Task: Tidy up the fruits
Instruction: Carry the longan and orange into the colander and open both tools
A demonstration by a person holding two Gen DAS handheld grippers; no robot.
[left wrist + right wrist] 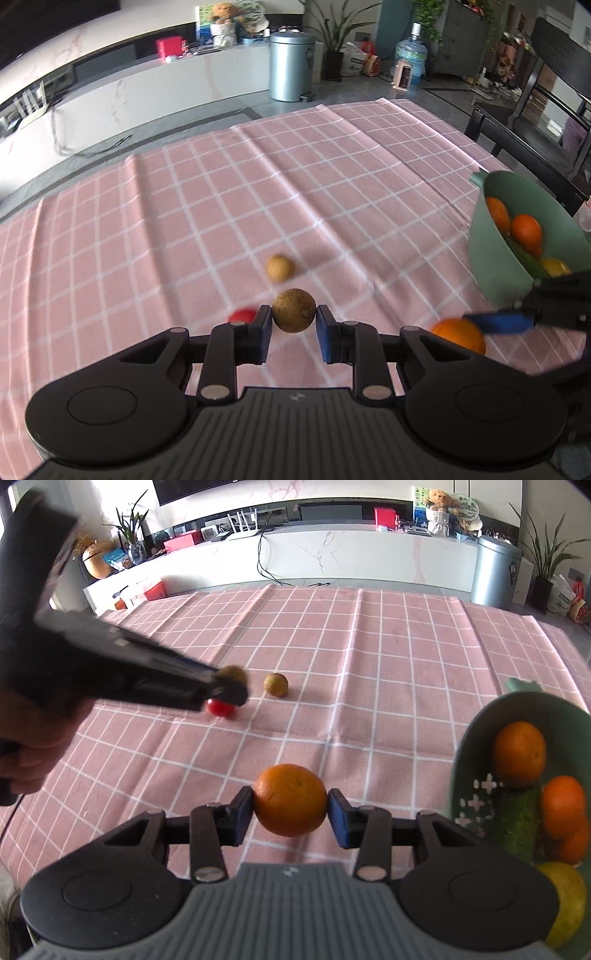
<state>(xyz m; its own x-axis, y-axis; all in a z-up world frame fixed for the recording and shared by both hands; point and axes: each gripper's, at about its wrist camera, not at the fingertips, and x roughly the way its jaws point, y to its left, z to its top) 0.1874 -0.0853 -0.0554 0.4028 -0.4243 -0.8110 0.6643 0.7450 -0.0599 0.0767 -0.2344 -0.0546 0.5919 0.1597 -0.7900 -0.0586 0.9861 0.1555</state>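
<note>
My left gripper (294,320) is shut on a brown longan (294,310) and holds it above the pink checked cloth. A second longan (280,267) lies just beyond it, and a small red tomato (242,316) lies to its left. My right gripper (291,806) is shut on an orange (290,799), held above the cloth. The green basket (466,760) stands at the right, holding oranges (520,753), a cucumber (519,821) and a yellow fruit (567,897). In the right wrist view the left gripper (231,686) hangs over the tomato (220,708), near the loose longan (275,684).
The basket (491,254) sits near the table's right edge, next to a dark chair (546,122). The right gripper (498,322) shows beside the orange (460,334). A grey bin (291,66) and a white counter (332,557) stand beyond the table's far edge.
</note>
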